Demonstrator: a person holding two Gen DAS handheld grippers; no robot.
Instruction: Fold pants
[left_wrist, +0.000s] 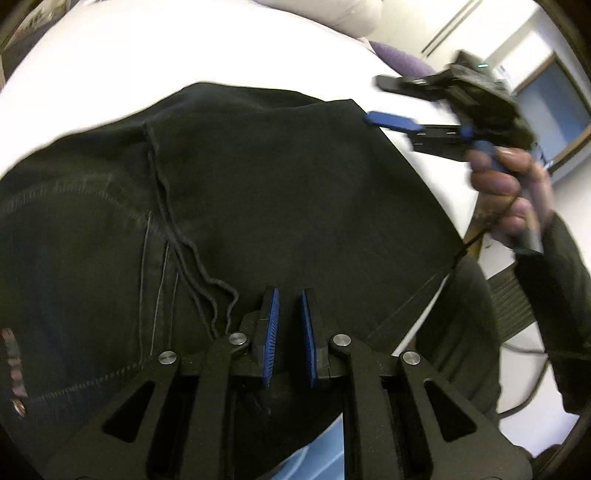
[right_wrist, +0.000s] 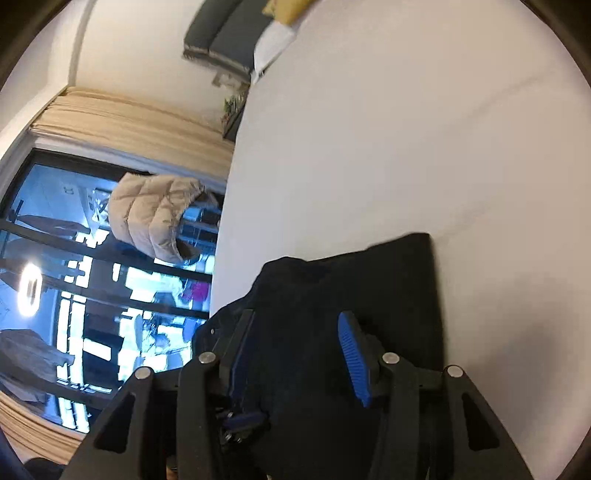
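The black pants (left_wrist: 258, 192) lie bunched on the white bed (left_wrist: 184, 55), spread across the near part of it, with a loose drawstring (left_wrist: 173, 229) trailing over the cloth toward me. I judge this to be an early fold: the garment is roughly doubled but not yet squared up.

My left gripper (left_wrist: 288, 332) hovers just over the near edge of the pants, its jaws at a narrow gap with nothing between them that I can see. My right gripper (left_wrist: 391, 101), seen from the left wrist view, is off the far right corner of the cloth, jaws parted and empty; my right hand (left_wrist: 513, 188) holds its handle. From its own camera the right gripper (right_wrist: 295, 350) has its jaws wide, with dark fabric lying beyond and between them, though I cannot tell whether the pads touch it.

The next move, as I judge it, calls for pinching that right corner and a near edge together, then carrying the layer across evenly so the drawstring tucks inside.
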